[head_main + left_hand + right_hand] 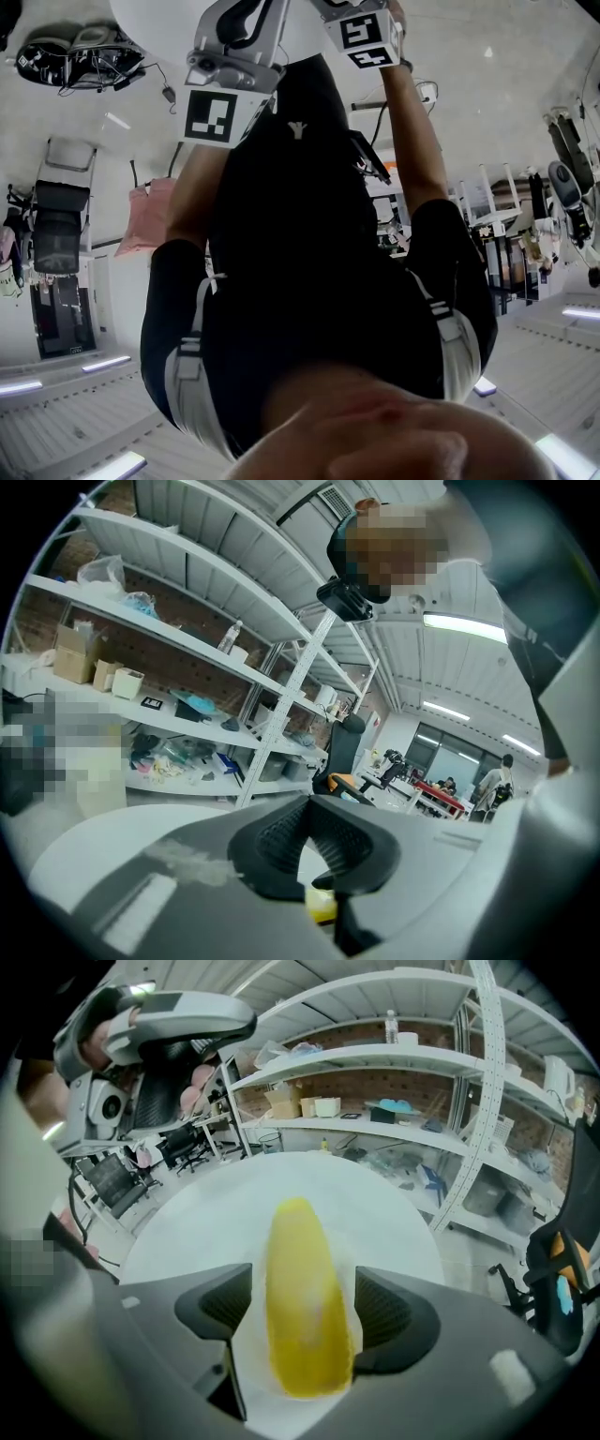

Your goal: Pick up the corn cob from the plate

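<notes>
- The corn cob [305, 1307] lies lengthwise between the tongs of the right gripper [302, 1279], its pointed tip facing away from the camera.
- These tongs are spread: one dark pad stands on each side of the cob. There is a sliver of white between the cob and the pad on the picture's left, and the other pad is just beside the cob.
- Under the cob is the white plate [251, 1372], hard to tell from the round white worktop [375, 1204] that runs out beyond the cob's tip.
- The left gripper [312, 841] has its tongs pressed together at the tips and pinches nothing. A small yellow bit shows just below its pads, too small to name.
- In the right gripper view the left gripper hangs above the cob and towards the picture's left.
- In the head view a person in a black shirt [300, 262] holds both grippers up at the frame's top, over the worktop; a marker cube [214, 114] on the left gripper faces the camera.
- Beyond the worktop's far edge from the cob stand white metal shelves [394, 1063] with boxes and loose items, before a brick wall.
- An office chair [562, 1279] stands well to the right of the cob.
</notes>
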Demonstrator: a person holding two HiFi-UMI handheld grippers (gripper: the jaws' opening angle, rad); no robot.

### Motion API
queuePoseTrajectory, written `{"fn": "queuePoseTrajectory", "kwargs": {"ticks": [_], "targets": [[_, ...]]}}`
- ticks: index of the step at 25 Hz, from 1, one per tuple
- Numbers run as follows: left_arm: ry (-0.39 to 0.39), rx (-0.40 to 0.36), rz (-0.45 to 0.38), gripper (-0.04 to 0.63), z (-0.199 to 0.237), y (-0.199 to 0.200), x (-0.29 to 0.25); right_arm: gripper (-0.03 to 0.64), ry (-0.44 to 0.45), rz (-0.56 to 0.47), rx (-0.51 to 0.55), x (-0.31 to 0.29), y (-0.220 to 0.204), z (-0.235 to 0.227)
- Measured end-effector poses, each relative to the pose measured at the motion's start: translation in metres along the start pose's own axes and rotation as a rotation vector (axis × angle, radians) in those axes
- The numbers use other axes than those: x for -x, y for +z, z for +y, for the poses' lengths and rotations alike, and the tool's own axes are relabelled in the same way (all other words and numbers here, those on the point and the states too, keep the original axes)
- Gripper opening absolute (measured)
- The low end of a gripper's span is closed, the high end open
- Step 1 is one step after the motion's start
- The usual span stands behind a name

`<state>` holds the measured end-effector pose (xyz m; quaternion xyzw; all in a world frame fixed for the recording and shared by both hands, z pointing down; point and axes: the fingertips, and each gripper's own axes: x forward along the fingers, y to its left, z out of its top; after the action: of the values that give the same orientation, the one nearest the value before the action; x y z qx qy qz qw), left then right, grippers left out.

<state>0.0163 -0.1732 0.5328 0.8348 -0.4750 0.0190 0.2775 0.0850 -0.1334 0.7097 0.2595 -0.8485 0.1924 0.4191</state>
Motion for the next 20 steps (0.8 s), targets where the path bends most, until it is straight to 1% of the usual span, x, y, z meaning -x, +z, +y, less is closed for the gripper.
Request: {"fn": "queuePoseTrajectory", "kwargs": {"ticks": [4, 8, 14, 18, 20], "targets": [[0.003, 0.011, 0.003, 0.002, 0.004, -0.002, 0.002, 0.34, 0.004, 0.007, 0.024, -0.004, 0.003, 0.003], [0.005, 0.016, 0.007, 0.002, 0.007, -0.002, 0.001, 0.307, -0.005, 0.016, 0.031, -0.007, 0.003, 0.0], [0.007, 0.024, 0.001, 0.002, 0.014, -0.002, 0.002, 0.299, -0.009, 0.029, 0.041, -0.012, 0.002, 0.0], [0.007, 0.032, -0.001, 0.002, 0.021, -0.006, 0.004, 0.273, -0.026, 0.039, 0.061, -0.018, 0.001, 0.003], [0.007, 0.035, 0.0, 0.002, 0.025, -0.008, 0.005, 0.27, -0.031, 0.045, 0.064, -0.022, 0.001, 0.004]]}}
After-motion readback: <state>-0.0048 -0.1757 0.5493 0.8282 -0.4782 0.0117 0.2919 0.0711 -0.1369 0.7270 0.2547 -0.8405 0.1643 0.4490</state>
